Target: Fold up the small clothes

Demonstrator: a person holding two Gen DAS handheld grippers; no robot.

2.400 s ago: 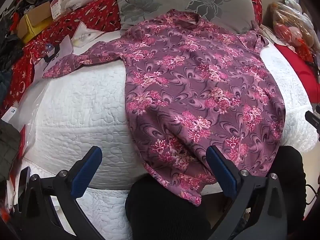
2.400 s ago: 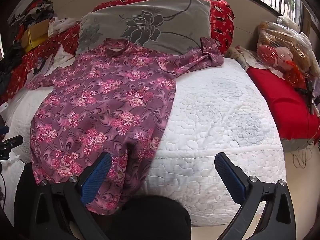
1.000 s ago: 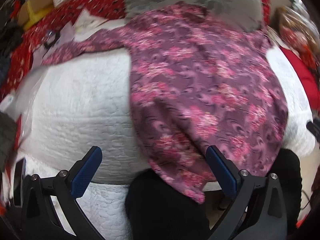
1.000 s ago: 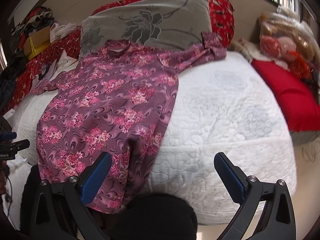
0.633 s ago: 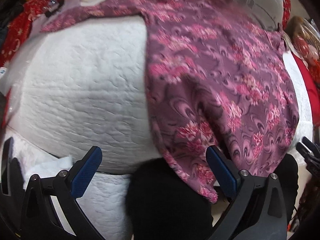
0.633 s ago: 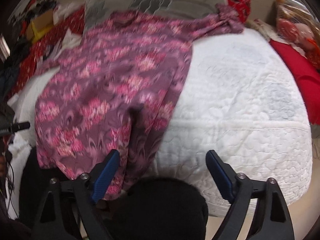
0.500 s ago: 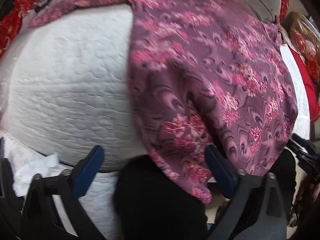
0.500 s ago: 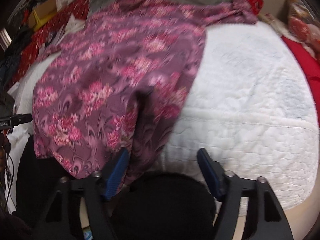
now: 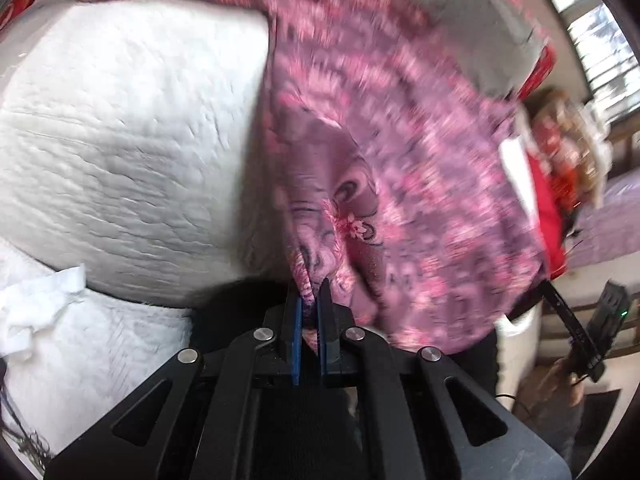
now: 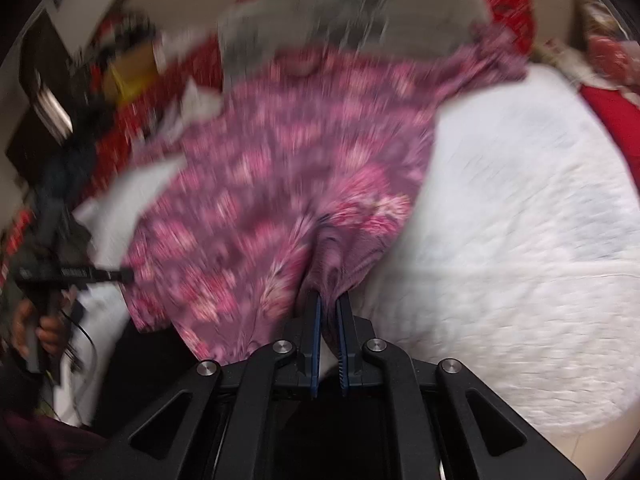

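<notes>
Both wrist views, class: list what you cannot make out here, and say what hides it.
- Left view: the shirt's print is smeared by motion blur.
- Left view: its hem is hidden behind the left gripper.
- Right view: the pillow is blurred.
- Right view: the right gripper covers its pinch of shirt.
- Both views: the bed is cut off by the edges.

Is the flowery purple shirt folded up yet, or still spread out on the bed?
Still spread out. The shirt lies flat across the white bed, sleeve stretched sideways; only its bottom hem is bunched.

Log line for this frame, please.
stage: hem grasp | left tongs: shut on floral top | right tongs: shut on floral top | bed: underneath
</notes>
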